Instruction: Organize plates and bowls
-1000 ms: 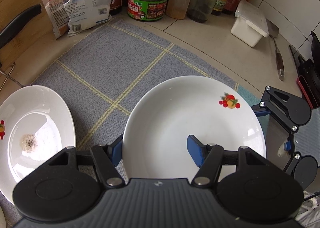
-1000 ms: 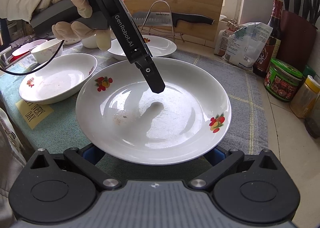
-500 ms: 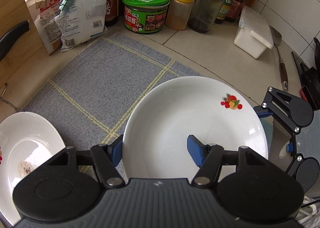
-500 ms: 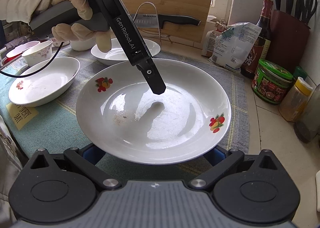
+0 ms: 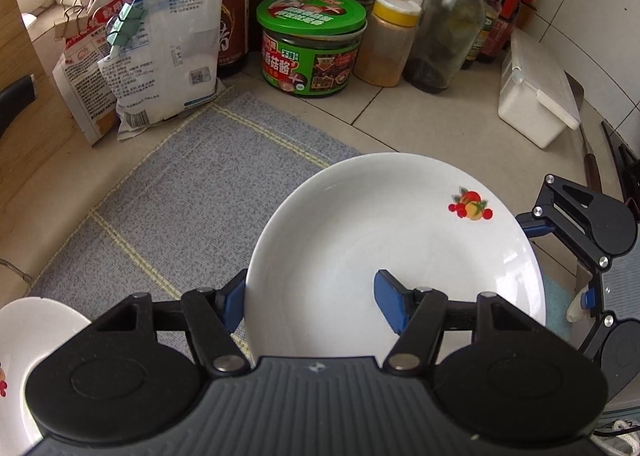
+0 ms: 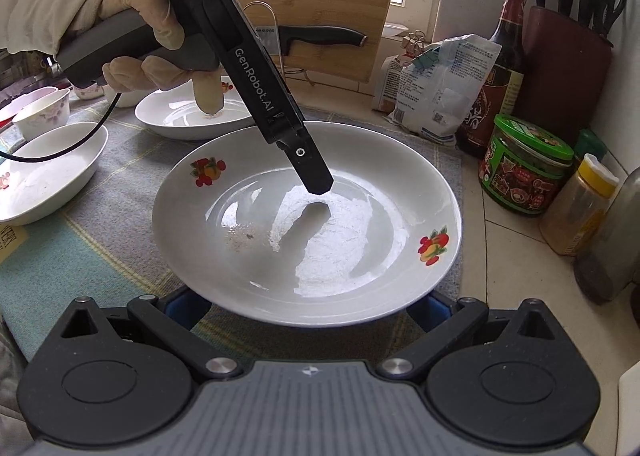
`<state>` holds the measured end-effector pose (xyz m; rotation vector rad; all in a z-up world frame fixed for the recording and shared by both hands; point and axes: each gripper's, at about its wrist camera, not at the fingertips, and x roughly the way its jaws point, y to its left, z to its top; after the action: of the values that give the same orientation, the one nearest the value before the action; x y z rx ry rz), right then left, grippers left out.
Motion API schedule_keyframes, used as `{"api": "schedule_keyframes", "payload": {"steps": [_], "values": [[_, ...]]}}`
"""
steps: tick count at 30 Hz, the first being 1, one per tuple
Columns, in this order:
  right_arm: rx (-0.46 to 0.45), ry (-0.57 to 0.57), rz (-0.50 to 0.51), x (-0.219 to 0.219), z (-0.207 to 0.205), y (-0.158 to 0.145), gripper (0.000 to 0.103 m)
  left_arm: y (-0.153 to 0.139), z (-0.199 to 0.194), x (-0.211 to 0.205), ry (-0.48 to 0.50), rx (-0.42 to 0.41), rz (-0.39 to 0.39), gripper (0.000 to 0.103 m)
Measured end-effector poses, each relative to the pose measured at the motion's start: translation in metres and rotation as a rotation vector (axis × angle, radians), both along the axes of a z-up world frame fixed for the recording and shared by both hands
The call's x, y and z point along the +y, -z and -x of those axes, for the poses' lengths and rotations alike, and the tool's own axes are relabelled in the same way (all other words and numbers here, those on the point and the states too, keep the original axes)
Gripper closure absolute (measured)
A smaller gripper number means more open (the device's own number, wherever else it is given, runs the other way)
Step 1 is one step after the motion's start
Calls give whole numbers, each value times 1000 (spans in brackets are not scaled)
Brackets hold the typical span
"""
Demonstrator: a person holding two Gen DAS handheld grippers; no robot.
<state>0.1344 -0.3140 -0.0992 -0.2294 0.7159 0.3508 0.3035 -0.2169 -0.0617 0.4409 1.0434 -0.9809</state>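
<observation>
A large white plate with fruit decals (image 5: 400, 240) (image 6: 360, 223) hangs in the air above the grey checked mat (image 5: 192, 199). My left gripper (image 5: 310, 306) has its jaws wide apart across the plate's left rim: one blue pad outside the rim, the other inside the dish. Its finger (image 6: 308, 163) reaches into the plate in the right wrist view. My right gripper (image 6: 306, 306) is open, both blue pads under the plate's near edge, supporting it. More white dishes rest on the mat: one oval (image 6: 192, 113), one at the left (image 6: 44, 171), one beside my left gripper (image 5: 36, 372).
Along the wall stand a green-lidded jar (image 5: 312, 43), a yellow-lidded spice jar (image 5: 386, 39), bottles (image 5: 444, 35), clipped bags (image 5: 160, 43) and a white lidded box (image 5: 536, 95). A knife block (image 6: 568, 67), cutting board (image 6: 332, 3) and small bowls (image 6: 40, 111) are behind.
Both grippers have carried the plate toward the jars at the back right corner. The dishes on the mat have slid to the left of both views.
</observation>
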Motion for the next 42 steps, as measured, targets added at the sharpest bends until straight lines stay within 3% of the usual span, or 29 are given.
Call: {"api": "schedule_keyframes", "payload": {"steps": [33, 37, 42], "values": [[39, 45, -7, -23, -45, 16, 0, 22, -28, -25, -15, -38, 5, 38], [51, 46, -15, -23, -43, 18, 0, 19, -25, -23, -16, -47, 3, 26], [59, 77, -38, -22, -37, 13, 0, 5, -13, -14, -34, -88, 10, 24]]}}
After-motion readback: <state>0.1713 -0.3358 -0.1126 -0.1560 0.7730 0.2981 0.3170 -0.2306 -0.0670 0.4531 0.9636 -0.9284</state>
